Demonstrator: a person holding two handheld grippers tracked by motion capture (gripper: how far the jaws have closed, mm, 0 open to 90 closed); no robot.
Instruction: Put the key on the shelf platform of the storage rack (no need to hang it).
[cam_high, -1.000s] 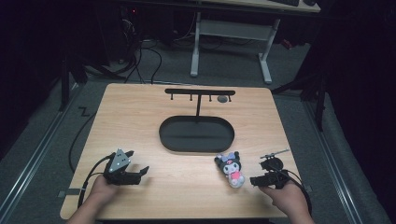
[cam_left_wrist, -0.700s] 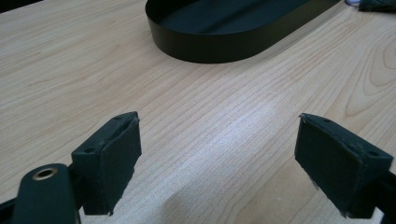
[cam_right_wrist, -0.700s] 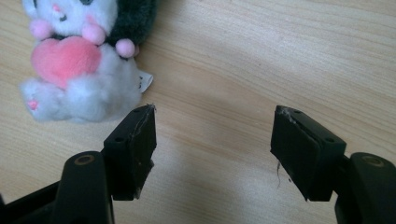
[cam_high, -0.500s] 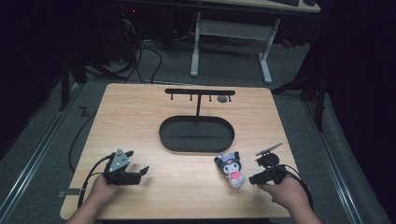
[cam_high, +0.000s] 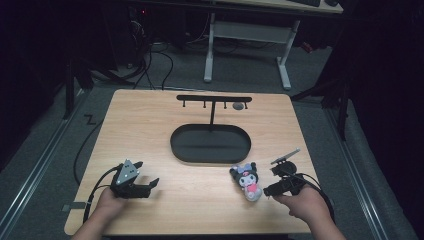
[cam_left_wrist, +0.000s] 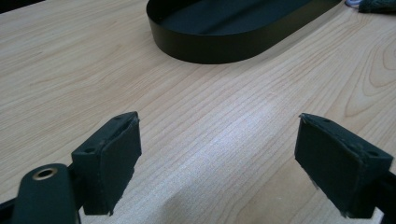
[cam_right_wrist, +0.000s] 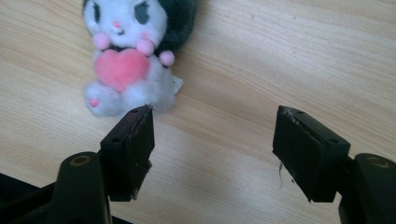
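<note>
Tongs (cam_left_wrist: 218, 161): we see our left pair with its two black jaws set wide apart, nothing between them, held low over the wood.
Tabletop (cam_left_wrist: 224, 116): we look along pale wood grain running under and ahead of us.
Tray (cam_left_wrist: 233, 32): we find a black oval tray ahead, well apart from the jaws, its low wall facing us.
Top right corner: a small dark object, too cropped for us to tell.

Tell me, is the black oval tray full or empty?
Empty. In the high view the black oval tray shows only its bare dark floor; the plush toy lies outside it on the wooden table.
</note>
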